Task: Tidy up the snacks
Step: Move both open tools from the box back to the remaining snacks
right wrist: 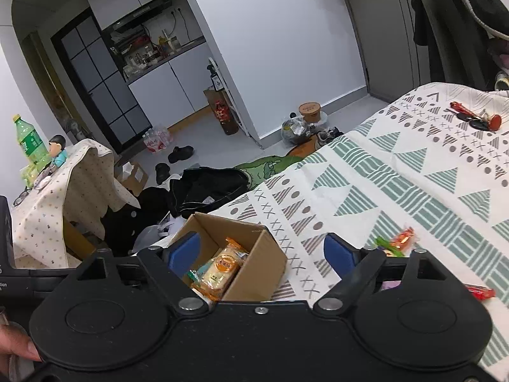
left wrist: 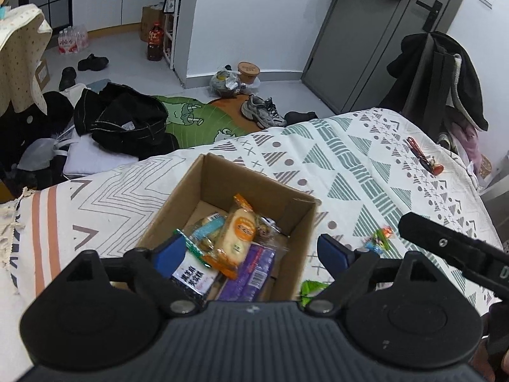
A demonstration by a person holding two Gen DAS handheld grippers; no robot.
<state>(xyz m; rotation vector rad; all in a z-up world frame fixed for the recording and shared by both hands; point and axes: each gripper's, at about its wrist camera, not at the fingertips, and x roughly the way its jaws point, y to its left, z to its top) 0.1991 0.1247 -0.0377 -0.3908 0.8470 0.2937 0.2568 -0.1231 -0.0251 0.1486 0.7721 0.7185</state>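
An open cardboard box [left wrist: 254, 187] stands on the patterned bed cover and holds several snack packs, with an orange-and-cream bread pack [left wrist: 237, 235] on top. The box also shows in the right wrist view [right wrist: 261, 254]. My left gripper [left wrist: 251, 251] hovers open and empty over the box. My right gripper [right wrist: 262, 254] is open and empty above the box's right side. Loose snacks lie on the cover to the right of the box: a small colourful candy pack [left wrist: 380, 238], a green pack [left wrist: 310, 289], an orange pack [right wrist: 402, 238] and a red bar [right wrist: 480, 293].
A red key bundle [right wrist: 477, 119] lies at the far side of the bed. Beyond the bed's edge the floor holds black clothes [left wrist: 127, 121], a green rug [left wrist: 191, 117], sneakers [left wrist: 262, 111] and bottles. A chair draped with coats [left wrist: 439, 76] stands at the right.
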